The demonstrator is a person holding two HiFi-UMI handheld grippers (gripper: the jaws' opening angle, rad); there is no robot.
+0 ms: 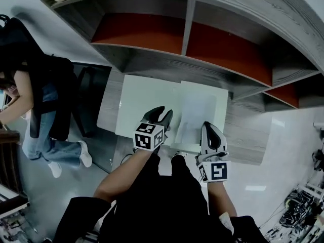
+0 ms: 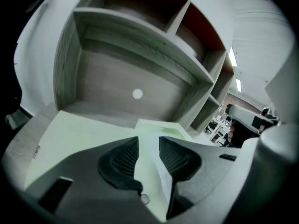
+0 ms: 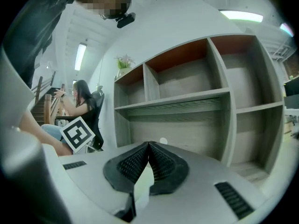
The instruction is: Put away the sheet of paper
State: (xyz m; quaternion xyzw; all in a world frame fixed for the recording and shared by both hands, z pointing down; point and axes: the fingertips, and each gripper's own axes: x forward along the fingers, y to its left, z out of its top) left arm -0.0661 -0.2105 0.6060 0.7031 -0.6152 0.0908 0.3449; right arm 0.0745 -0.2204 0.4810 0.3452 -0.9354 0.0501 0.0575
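Two in play: our left hand-held gripper [image 1: 162,116] hangs open, gripping nothing; our right hand-held gripper [image 1: 208,126] pinches the sheet [image 1: 202,108] by its near edge on the surface [image 1: 245,135].

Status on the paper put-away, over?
Left gripper open, sheet of paper between its jaws, unpinched. Right gripper shut on the sheet. Sheet over the white board. Nothing visible blocking the shelf.
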